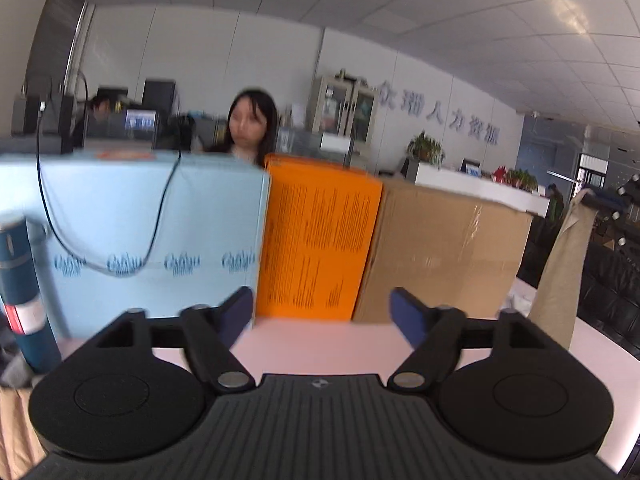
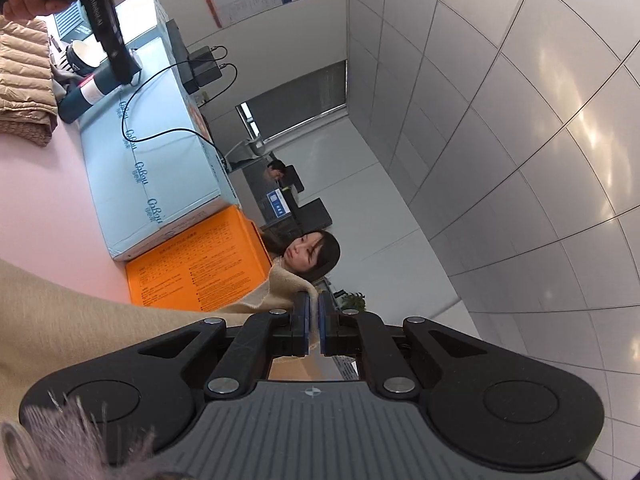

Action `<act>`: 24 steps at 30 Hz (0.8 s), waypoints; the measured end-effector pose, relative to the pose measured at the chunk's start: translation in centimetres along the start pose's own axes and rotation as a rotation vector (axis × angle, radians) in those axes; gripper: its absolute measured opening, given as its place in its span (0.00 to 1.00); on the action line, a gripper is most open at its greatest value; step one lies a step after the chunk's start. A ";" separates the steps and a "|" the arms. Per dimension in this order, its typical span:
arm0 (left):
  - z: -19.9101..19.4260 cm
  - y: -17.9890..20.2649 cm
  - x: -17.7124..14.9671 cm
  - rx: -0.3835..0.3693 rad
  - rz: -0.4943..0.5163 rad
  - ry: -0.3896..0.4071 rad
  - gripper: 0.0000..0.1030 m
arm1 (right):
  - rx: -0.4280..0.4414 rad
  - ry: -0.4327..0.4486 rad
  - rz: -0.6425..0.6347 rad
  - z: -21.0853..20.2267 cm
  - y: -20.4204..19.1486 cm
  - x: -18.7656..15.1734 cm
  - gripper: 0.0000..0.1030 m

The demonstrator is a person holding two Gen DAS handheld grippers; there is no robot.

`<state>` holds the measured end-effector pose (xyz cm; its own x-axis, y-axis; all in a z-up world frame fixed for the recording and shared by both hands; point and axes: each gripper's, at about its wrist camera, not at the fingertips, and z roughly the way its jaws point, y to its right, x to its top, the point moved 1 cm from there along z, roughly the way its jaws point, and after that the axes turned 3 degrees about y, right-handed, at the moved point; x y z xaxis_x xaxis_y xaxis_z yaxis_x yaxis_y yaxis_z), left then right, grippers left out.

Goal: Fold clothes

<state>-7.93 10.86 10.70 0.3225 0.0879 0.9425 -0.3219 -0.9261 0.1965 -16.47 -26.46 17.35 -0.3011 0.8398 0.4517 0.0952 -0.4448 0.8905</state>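
Observation:
My left gripper (image 1: 322,316) is open above the pale pink table (image 1: 320,344), with nothing between its blue pads (image 1: 236,316). A beige cloth (image 1: 560,272) hangs at the right edge of the left wrist view. The right wrist view is rolled sideways. In it my right gripper (image 2: 314,308) is shut on a corner of that beige cloth (image 2: 60,320), which sweeps in from the left and peaks at the pads. A folded beige quilted jacket (image 2: 24,72) lies on the table at the top left.
A light blue box (image 1: 140,232), an orange box (image 1: 320,248) and a brown carton (image 1: 440,260) line the table's far side. A teal bottle (image 1: 20,288) stands at the left, under a black cable (image 1: 160,216). A person (image 1: 252,128) sits behind the boxes. A hand (image 2: 24,4) holds a black tool.

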 end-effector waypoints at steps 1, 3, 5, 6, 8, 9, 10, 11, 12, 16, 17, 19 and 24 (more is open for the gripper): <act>1.4 0.2 -1.4 -0.011 -0.022 -0.040 0.75 | 0.013 -0.009 -0.001 -0.2 -0.4 -0.1 0.04; 4.7 1.3 -4.5 -0.035 -0.011 -0.152 0.75 | 0.041 -0.028 0.001 -0.3 -1.2 -0.2 0.04; 7.5 3.1 -7.6 -0.039 0.053 -0.267 0.71 | 0.059 -0.036 0.009 0.1 -1.9 -0.4 0.04; 8.3 4.3 -9.0 -0.061 0.099 -0.336 0.70 | 0.063 -0.037 0.011 0.4 -2.2 -0.4 0.04; 8.6 6.4 -10.9 -0.118 0.193 -0.431 0.69 | 0.053 -0.042 0.027 1.4 -2.0 -0.4 0.04; 7.9 7.5 -11.6 -0.163 0.246 -0.445 0.69 | 0.046 -0.045 0.045 2.0 -1.6 -0.3 0.04; 7.2 8.2 -12.0 -0.199 0.281 -0.444 0.71 | 0.050 -0.054 0.070 2.4 -1.4 -0.3 0.04; 6.6 8.7 -12.3 -0.223 0.302 -0.445 0.72 | 0.056 -0.064 0.095 2.8 -1.2 -0.3 0.04; 6.0 9.0 -12.6 -0.236 0.309 -0.449 0.74 | 0.063 -0.074 0.121 3.2 -1.0 -0.3 0.04; 5.3 8.5 -13.3 -0.233 0.246 -0.453 0.78 | 0.166 -0.253 0.390 4.6 -0.8 -3.7 0.04; 5.5 8.3 -13.3 -0.221 0.233 -0.457 0.78 | 0.188 -0.324 0.511 5.0 -0.5 -5.8 0.05; 5.9 7.9 -12.8 -0.203 0.225 -0.468 0.78 | 0.222 -0.456 0.738 5.6 -0.2 -10.1 0.06; 7.5 6.8 -9.1 -0.162 0.335 -0.428 0.79 | 0.217 -0.685 0.842 6.3 1.7 -17.6 0.06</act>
<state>-6.44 0.99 1.40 0.4999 -0.3891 0.7738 -0.5906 -0.8066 -0.0240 -5.04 -40.06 11.30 0.5210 0.3184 0.7920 0.2074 -0.9472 0.2444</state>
